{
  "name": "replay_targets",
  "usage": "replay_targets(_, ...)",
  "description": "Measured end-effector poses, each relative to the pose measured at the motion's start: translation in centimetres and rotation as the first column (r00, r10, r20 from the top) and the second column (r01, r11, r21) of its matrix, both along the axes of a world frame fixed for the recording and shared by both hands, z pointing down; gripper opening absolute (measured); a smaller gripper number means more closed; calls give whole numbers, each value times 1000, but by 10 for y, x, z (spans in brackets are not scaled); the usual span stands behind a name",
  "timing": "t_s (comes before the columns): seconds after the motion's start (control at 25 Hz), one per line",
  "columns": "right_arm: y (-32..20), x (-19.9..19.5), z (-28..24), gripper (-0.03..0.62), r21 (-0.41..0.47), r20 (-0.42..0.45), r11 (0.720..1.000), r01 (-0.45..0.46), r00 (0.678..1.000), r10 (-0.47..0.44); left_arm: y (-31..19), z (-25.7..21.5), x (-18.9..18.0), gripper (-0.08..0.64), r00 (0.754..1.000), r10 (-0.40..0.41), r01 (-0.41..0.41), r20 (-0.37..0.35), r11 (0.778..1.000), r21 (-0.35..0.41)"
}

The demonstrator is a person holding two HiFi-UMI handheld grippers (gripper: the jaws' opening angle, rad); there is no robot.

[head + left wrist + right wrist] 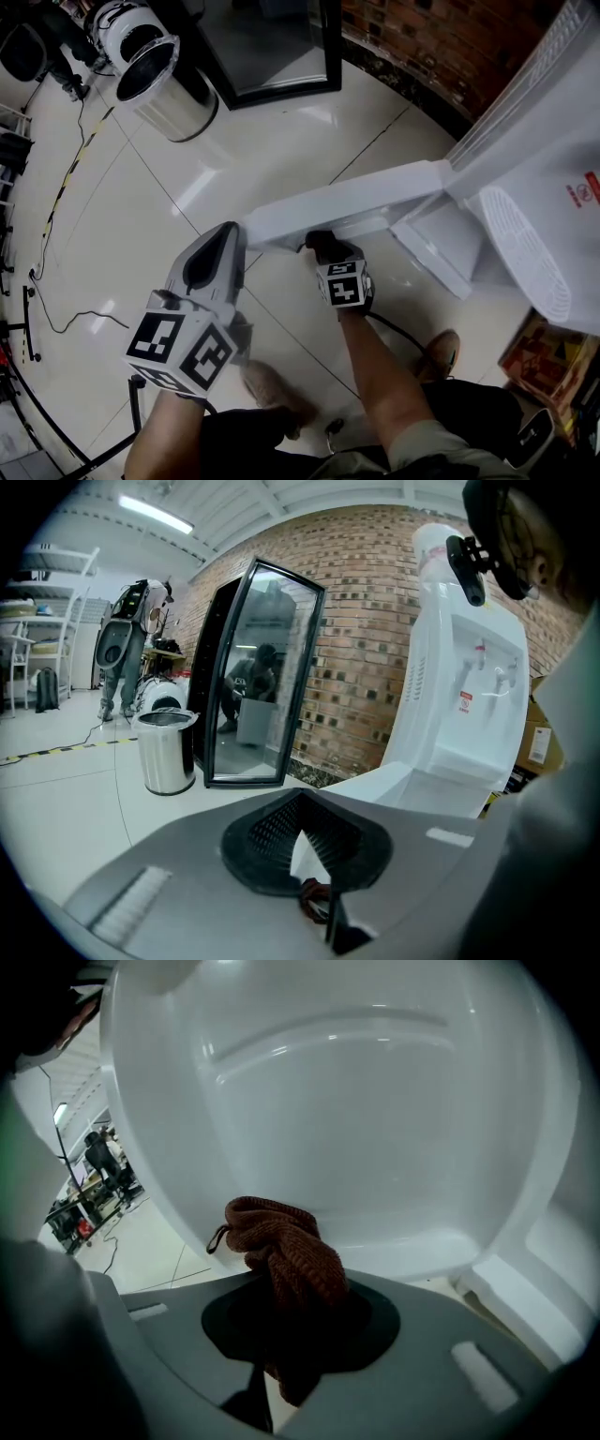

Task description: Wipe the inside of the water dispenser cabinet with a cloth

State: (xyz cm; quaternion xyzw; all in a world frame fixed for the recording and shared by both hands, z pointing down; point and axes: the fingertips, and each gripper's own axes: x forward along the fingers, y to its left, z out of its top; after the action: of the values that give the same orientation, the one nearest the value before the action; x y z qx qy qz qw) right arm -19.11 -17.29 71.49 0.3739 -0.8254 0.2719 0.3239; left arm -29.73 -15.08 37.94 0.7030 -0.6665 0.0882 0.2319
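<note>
Pale glossy tiled floor (187, 234) here, and the white water dispenser (534, 159) stands right on it. Well away from the dispenser sits a steel bin (183, 108), a black-framed glass case (272, 42) just beyond it. A cardboard box (548, 361) rests close against the dispenser's side.

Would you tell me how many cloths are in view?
1: a brown knitted cloth, clamped in the right gripper by the dispenser's cabinet door. Others may be hidden.

Knit cloth (281, 1255), glossy plastic door (375, 1119) — polished floor (187, 234)
</note>
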Motion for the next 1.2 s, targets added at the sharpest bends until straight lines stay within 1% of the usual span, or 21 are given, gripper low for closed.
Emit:
replay_targets(0.16,-15,30,2,106,-8,-21,995,-102,995,102,-2,0,1,-2,1000,-3,3,4,1000,1)
replay_targets(0.36,-38,73,6,104,-5,-40,972,-235,971,235,-3,0,0,-2,1000,-5,5,8,1000,3)
replay_targets(0.44,-48,94,5,104,4,-57,957,-290,956,289,-4,0,0,-2,1000,-5,5,9,1000,3)
replay_targets(0.56,-63,133,1,104,28,-82,922,-387,918,388,-4,0,0,-2,1000,-4,4,11,1000,3)
replay_targets(0.6,-66,143,-1,104,31,-87,913,-407,909,408,-4,0,1,-2,1000,-3,3,12,1000,3)
replay_targets(0.76,-65,162,-3,106,17,-109,906,-423,900,422,-6,0,3,-2,1000,6,-6,19,1000,6)
replay_targets(0.88,-65,182,-5,103,23,-128,884,-466,876,465,-5,2,7,-2,999,26,-27,37,999,18)
replay_targets(0.92,-66,187,-7,103,23,-128,882,-471,873,470,-5,2,8,-2,999,32,-32,42,999,19)
replay_targets(0.96,-67,190,-10,103,22,-125,884,-468,876,467,-5,3,8,-2,998,36,-36,43,999,18)
replay_targets(1.08,-61,188,-21,104,26,-116,901,-432,894,432,-5,4,10,-2,998,46,-47,46,999,7)
replay_targets(1.2,-45,187,-31,104,27,-111,912,-409,906,409,-3,6,12,-2,995,72,-71,71,997,-16)
